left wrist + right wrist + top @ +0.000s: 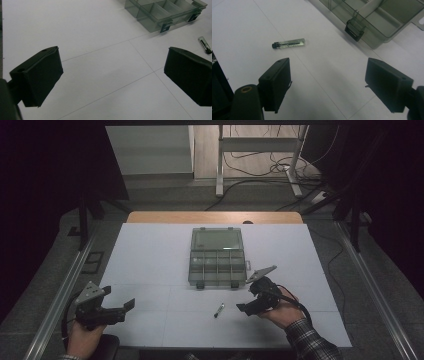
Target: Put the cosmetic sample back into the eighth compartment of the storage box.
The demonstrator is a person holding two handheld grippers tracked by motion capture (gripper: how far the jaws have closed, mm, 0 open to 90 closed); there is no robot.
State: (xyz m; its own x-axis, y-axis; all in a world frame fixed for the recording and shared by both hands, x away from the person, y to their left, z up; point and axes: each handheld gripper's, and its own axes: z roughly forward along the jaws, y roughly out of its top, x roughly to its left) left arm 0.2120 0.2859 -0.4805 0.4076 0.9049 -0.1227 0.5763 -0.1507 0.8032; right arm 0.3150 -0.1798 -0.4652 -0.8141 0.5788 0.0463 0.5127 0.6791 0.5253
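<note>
A white table (150, 265) spreads bare toward its left edge, with a clear plastic box (217, 257) at its centre. The left gripper (129, 305) waits at 8 o'clock, jaws spread, nothing between. The right gripper (241, 308) at 5 o'clock, jaws spread and empty, sits just beside a small vial (219, 310) lying at 6 o'clock.

Clear glossy plastic vial (289, 44) and organizer box (217, 257); matt white table (150, 265).

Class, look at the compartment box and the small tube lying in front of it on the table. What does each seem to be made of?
Compartment box: probably smoke-tinted clear plastic, glossy; its dividers show through the walls, and its latches are dark. Small tube: apparently clear plastic or glass with a black cap; dark contents show through it.
</note>
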